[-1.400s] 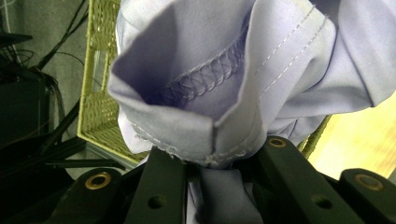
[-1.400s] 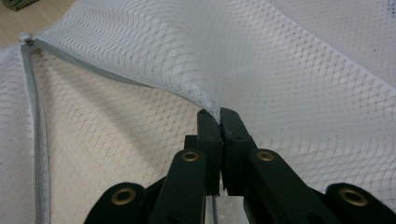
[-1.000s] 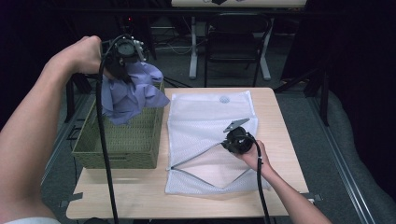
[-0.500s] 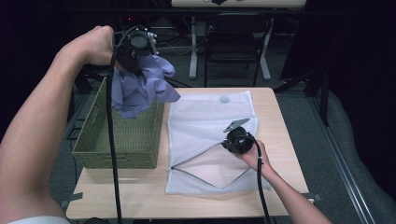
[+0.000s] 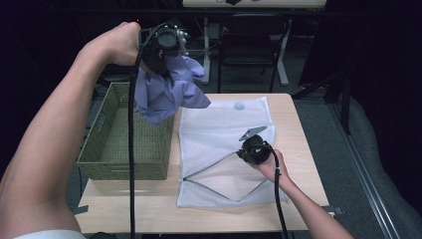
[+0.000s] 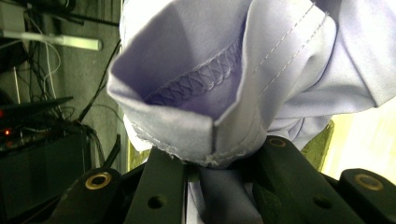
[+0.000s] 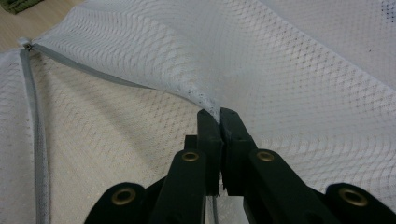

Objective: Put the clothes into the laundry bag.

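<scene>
- Cloth (image 5: 166,92), lilac, hangs bunched from the left gripper (image 5: 166,50), raised in the air over the far right corner of the basket (image 5: 124,159); its lowest folds dangle just above the basket's right rim, near the table's far edge
- Left jaws are nearly closed and pinch a fold of the cloth (image 6: 224,93) between them; the rest billows out past the fingers (image 6: 161,186), a stitched hem curling open right in front of the camera
- Bag (image 5: 219,149), white mesh, lies flat on the table (image 5: 298,149) right of the basket, its unzipped mouth facing the near edge; the right gripper (image 5: 255,149) sits at the bag's right side, lifting the upper layer into a peak
- Right jaws are fully closed on the bag's mesh edge (image 7: 210,100), pinched at the very tips of the fingers (image 7: 208,130)
- High view gives what the others lack: both forearms, cloth, basket and bag together, and the gap between cloth and bag
- Left gripper view gives the seam stitching and the pinch itself
- Right gripper view gives the grey zipper (image 7: 35,140) running along the open mouth, and the lower mesh layer lying on the wood beneath the lifted one
</scene>
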The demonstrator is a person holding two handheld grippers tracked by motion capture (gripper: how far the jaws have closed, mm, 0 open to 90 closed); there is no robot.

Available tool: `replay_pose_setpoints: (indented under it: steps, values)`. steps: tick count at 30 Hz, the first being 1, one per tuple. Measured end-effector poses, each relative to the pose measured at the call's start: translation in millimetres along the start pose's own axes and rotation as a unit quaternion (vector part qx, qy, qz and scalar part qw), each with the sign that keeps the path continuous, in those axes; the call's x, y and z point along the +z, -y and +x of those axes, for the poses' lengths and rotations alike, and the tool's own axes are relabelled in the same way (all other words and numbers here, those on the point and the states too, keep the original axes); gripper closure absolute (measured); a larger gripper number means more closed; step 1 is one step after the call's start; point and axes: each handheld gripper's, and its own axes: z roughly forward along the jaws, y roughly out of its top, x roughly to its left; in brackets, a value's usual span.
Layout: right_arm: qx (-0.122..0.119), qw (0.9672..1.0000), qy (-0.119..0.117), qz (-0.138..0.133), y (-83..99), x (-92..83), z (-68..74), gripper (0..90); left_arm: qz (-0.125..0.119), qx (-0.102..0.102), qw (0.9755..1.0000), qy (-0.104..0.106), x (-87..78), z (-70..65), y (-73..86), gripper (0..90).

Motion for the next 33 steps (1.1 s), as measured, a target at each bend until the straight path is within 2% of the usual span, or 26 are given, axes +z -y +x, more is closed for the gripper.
replay_pose_setpoints:
  steps: [7,12,14,18,25,29,33]
  values:
    - [0.0,1.0,0.0,-0.001,0.2,-0.1,-0.7,88.4,-0.017,0.015,0.9997,0.001,-2.3,-3.0,-16.7,79.1]
    - [0.001,1.0,0.0,-0.002,0.5,-1.1,-1.1,88.4,-0.029,0.026,0.9991,0.017,3.4,-6.3,-27.1,79.1]
    - [0.008,1.0,-0.001,-0.001,0.7,-2.0,-0.5,88.4,-0.034,0.029,0.9987,0.024,7.9,-8.9,-30.4,79.1]
    - [0.004,1.0,0.0,-0.003,1.3,-2.9,-2.2,88.4,-0.048,0.038,0.9972,0.042,16.8,-13.8,-35.1,79.0]
    - [0.005,1.0,0.002,-0.003,1.5,-3.1,-2.5,88.5,-0.047,0.057,0.9954,0.061,31.3,-23.3,-43.2,78.9]
    - [0.006,1.0,0.002,-0.004,1.5,-3.2,-2.6,88.6,-0.046,0.073,0.9932,0.078,40.9,-29.9,-45.1,78.9]
    - [0.006,1.0,0.002,-0.005,1.4,-3.1,-2.7,88.6,-0.047,0.078,0.9916,0.092,49.4,-35.7,-44.5,78.8]
